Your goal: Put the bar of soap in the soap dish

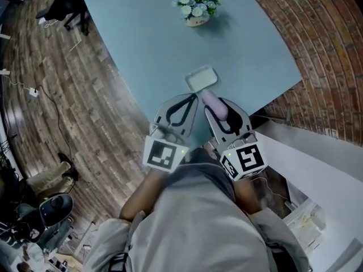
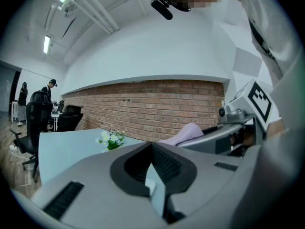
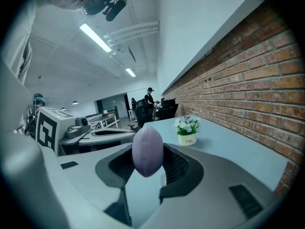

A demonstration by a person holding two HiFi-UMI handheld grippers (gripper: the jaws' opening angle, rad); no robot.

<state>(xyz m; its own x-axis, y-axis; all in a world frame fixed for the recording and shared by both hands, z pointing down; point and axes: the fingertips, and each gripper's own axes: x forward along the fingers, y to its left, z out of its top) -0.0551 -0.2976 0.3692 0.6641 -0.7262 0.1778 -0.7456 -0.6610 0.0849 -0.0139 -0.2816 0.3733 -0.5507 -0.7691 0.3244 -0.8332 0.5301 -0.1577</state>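
Note:
A pale, rounded-rectangle soap dish (image 1: 202, 78) lies on the light blue table (image 1: 142, 44), near its front edge. My right gripper (image 1: 214, 105) is shut on a lilac oval bar of soap (image 1: 215, 104), held just short of the dish on its near right side. The right gripper view shows the soap (image 3: 147, 151) upright between the jaws of that gripper (image 3: 148, 157). From the left gripper view the soap (image 2: 186, 133) pokes out to the right. My left gripper (image 1: 187, 102) sits beside it, just in front of the dish, with its tips (image 2: 151, 146) together and nothing between them.
A small white pot of white flowers (image 1: 198, 8) stands at the far side of the table, well beyond the dish. A brick wall (image 1: 317, 44) runs along the right. Wooden floor (image 1: 62, 95) lies to the left, with office chairs and people far off.

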